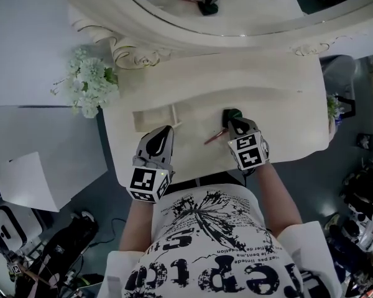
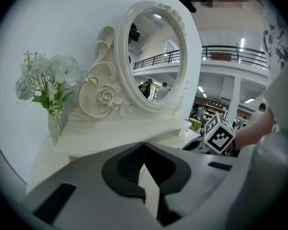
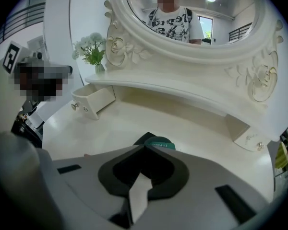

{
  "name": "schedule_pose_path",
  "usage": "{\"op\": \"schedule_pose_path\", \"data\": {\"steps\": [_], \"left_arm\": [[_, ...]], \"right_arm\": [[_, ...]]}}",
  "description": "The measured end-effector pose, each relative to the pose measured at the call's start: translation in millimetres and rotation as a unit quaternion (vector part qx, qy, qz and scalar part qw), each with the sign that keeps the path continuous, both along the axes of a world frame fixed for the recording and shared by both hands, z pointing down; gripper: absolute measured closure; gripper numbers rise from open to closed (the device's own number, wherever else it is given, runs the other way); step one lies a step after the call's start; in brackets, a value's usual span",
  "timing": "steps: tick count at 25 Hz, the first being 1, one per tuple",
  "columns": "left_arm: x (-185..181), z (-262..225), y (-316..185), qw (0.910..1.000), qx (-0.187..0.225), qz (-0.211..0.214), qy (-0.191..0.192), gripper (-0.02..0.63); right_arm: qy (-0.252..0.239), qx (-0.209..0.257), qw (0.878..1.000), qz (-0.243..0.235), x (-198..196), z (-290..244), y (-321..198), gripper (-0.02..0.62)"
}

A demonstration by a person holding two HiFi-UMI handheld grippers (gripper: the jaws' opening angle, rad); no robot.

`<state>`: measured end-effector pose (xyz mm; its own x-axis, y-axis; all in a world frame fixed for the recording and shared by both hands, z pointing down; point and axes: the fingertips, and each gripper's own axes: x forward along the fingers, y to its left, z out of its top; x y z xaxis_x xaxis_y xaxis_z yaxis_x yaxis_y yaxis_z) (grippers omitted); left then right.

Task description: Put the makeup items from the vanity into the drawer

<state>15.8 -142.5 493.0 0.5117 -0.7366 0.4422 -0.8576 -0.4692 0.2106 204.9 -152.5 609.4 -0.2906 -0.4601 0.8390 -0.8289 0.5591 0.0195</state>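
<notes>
On the white vanity top (image 1: 280,104) lies a dark compact with a green lid (image 1: 231,112), and a thin red pencil (image 1: 214,135) rests just to its left. My right gripper (image 1: 232,120) points steeply down at the compact. In the right gripper view the jaws (image 3: 144,146) are closed at the compact's near edge (image 3: 159,143), which sits right at the tips. The open drawer (image 1: 150,119) is at the vanity's left, and also shows in the right gripper view (image 3: 93,99). My left gripper (image 1: 166,130) hovers just in front of the drawer, shut and holding nothing (image 2: 144,145).
A vase of white flowers (image 1: 90,85) stands at the vanity's left corner, beside the drawer. The ornate oval mirror (image 1: 224,23) rises along the back. A second small drawer (image 3: 249,139) juts out at the right. White paper (image 1: 25,182) lies on the floor to the left.
</notes>
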Motion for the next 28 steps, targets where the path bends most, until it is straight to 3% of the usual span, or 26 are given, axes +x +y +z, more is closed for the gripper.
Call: {"op": "schedule_pose_path", "data": {"steps": [4, 13, 20, 28], "left_arm": [[-2, -3, 4, 1.0, 0.004, 0.001, 0.001, 0.587], [-21, -21, 12, 0.9995, 0.029, -0.011, 0.004, 0.586], [-68, -36, 24, 0.9971, 0.053, -0.055, 0.001, 0.586], [-128, -48, 41, 0.9921, 0.063, -0.109, -0.003, 0.588]], "right_arm": [[0.002, 0.002, 1.0, 0.0, -2, -4, 1, 0.568], [-0.026, 0.054, 0.998, -0.012, -35, -48, -8, 0.568], [-0.061, 0.086, 0.992, -0.073, -109, -77, -17, 0.568], [-0.088, 0.064, 0.98, -0.166, -212, -81, -6, 0.568]]}}
